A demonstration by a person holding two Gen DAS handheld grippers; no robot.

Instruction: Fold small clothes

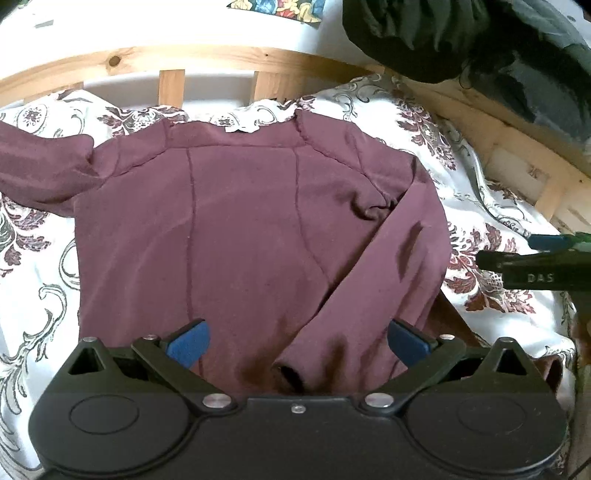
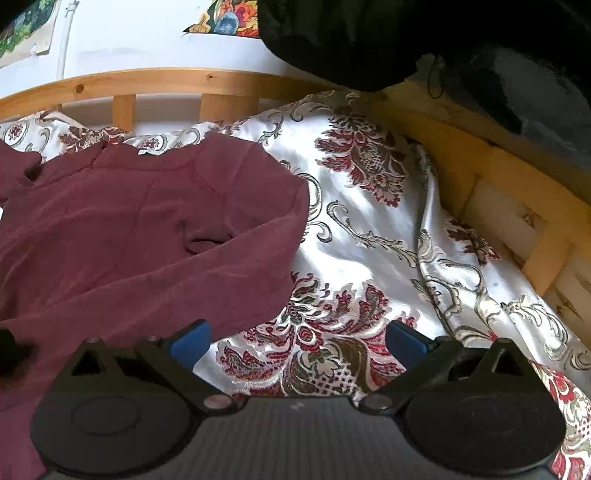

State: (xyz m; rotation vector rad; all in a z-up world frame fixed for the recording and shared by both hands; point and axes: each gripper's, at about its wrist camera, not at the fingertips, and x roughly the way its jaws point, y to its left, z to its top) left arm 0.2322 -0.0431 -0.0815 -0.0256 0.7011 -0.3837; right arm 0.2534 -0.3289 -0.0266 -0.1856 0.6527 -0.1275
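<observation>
While we hover over the bed, the maroon top [image 1: 236, 229] lies spread flat on the floral bedspread [image 1: 491, 288], neckline toward the wooden bed rail [image 1: 207, 59], and we take that top as our landmark. Our left gripper [image 1: 297, 338] hangs above the top's near hem with its blue pads [image 1: 190, 341] spread wide apart and nothing between them. One sleeve is folded diagonally across the body of the top, its cuff [image 1: 290, 373] ending just in front of the left gripper; the other sleeve [image 1: 40, 170] stretches out away from the top toward the left edge of the left wrist view. A small white label [image 1: 240, 127] shows at the top's collar. Our right gripper [image 2: 297, 339] is off to the right of the top, released as well, fingers [image 2: 406, 341] parted over bare bedspread, with only its left pad overlapping the top's edge; in the left wrist view it juts in from the right [image 1: 532, 269], beside the top. Beyond the top, past the rail, a dark garment [image 2: 388, 40] hangs over the bed frame's corner, and a colourful picture [image 2: 229, 20] sits on the white wall. Nothing lies on the top itself, and the bedspread [image 2: 369, 229] wrinkles into a ridge to the right of it.
</observation>
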